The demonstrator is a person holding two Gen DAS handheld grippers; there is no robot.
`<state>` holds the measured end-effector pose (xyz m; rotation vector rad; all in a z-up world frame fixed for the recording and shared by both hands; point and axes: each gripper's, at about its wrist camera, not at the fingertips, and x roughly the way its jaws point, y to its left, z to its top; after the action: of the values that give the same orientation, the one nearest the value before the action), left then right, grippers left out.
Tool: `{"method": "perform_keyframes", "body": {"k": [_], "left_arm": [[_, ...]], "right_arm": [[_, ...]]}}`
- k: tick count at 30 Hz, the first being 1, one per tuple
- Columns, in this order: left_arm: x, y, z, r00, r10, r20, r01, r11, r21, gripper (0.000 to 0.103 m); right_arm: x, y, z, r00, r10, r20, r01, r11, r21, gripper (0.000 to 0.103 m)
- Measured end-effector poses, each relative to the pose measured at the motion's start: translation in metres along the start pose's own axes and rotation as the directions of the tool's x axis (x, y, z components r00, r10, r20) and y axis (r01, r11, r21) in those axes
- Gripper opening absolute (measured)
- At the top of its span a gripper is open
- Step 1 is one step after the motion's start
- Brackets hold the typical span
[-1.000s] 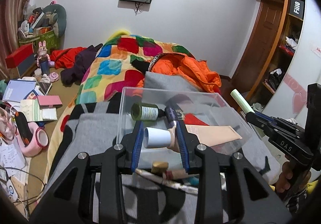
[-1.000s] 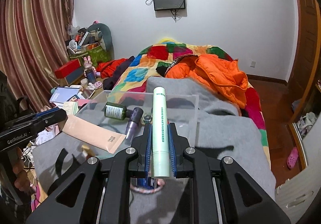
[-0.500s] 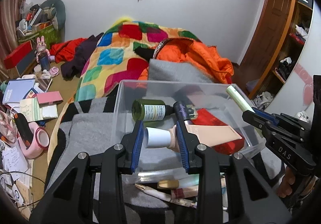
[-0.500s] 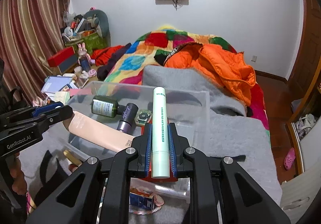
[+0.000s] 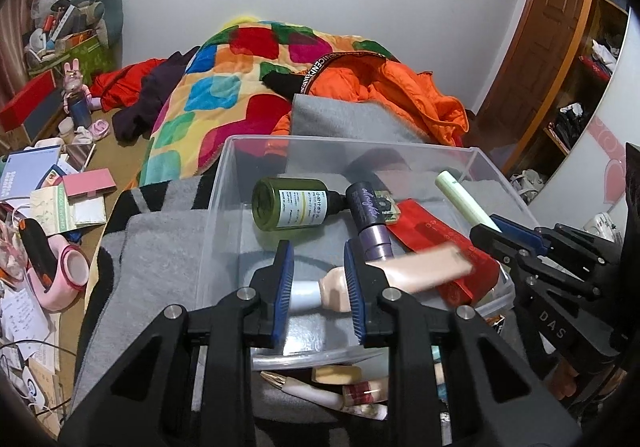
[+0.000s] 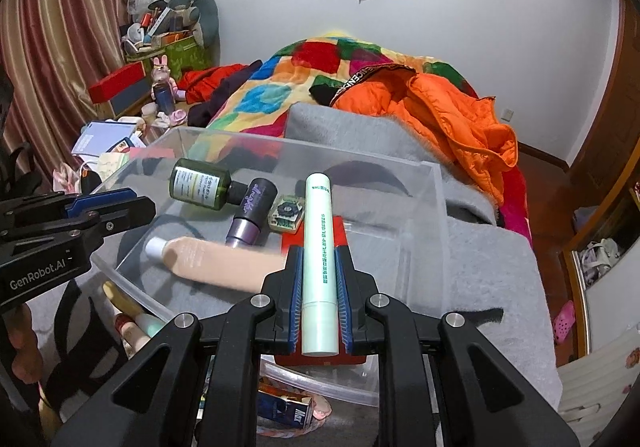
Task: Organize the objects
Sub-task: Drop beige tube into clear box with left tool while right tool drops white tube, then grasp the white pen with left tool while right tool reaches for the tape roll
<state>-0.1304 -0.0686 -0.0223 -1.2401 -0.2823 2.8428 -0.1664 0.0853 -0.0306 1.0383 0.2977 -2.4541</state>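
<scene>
Beige tube [image 5: 420, 267] in bin [image 5: 224, 183]; green tube [image 6: 318, 259] gripped.

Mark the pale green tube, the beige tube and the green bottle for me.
pale green tube [image 6: 318, 247], right wrist view, middle of its printed body.
beige tube [image 6: 224, 261], right wrist view, flat body.
green bottle [image 5: 292, 209], left wrist view, white label.
</scene>
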Motion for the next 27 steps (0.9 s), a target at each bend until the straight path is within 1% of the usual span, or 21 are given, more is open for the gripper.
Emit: {"method": "perform_keyframes", "body": {"k": [6,9,11,15,18,22,23,25,27], "left_arm": [[-0.004,-0.002,-0.002,1.0,-0.006,0.002,0.006,1.0,0.01,0.025],[-0.007,-0.003,-0.004,1.0,-0.012,0.0,0.012,1.0,0.015,0.026],[-0.011,-0.003,-0.006,1.0,-0.013,0.001,0.013,1.0,0.015,0.028],[-0.022,-0.001,-0.007,1.0,-0.008,0.023,0.007,1.0,0.006,0.042],[-0.035,0.002,-0.009,0.999,-0.005,0.05,0.005,1.0,-0.001,0.052],[-0.048,0.004,-0.014,0.998,0.004,0.067,-0.004,1.0,-0.002,0.065],[-0.05,0.004,-0.017,0.998,0.008,0.067,-0.008,1.0,0.001,0.066],[-0.053,0.004,-0.022,0.998,0.014,0.062,-0.015,1.0,0.002,0.07],[-0.054,0.004,-0.029,0.999,0.017,0.051,-0.017,1.0,0.003,0.073]], "right_arm": [[-0.001,-0.001,0.0,1.0,0.003,0.001,-0.003,1.0,0.006,0.015],[-0.006,-0.002,-0.002,1.0,0.012,0.007,-0.012,1.0,0.016,0.023],[-0.012,-0.003,-0.003,1.0,0.017,0.02,-0.018,1.0,0.025,0.03],[-0.028,-0.006,-0.005,0.998,0.035,0.045,-0.037,0.999,0.035,0.034],[-0.042,-0.007,-0.007,0.996,0.054,0.07,-0.056,0.998,0.039,0.04],[-0.062,-0.005,-0.017,0.993,0.07,0.099,-0.074,0.997,0.037,0.049],[-0.065,-0.004,-0.019,0.992,0.074,0.101,-0.078,0.996,0.037,0.052],[-0.071,-0.002,-0.028,0.991,0.085,0.099,-0.089,0.995,0.04,0.054],[-0.074,-0.001,-0.035,0.991,0.096,0.088,-0.1,0.994,0.041,0.054]]}}
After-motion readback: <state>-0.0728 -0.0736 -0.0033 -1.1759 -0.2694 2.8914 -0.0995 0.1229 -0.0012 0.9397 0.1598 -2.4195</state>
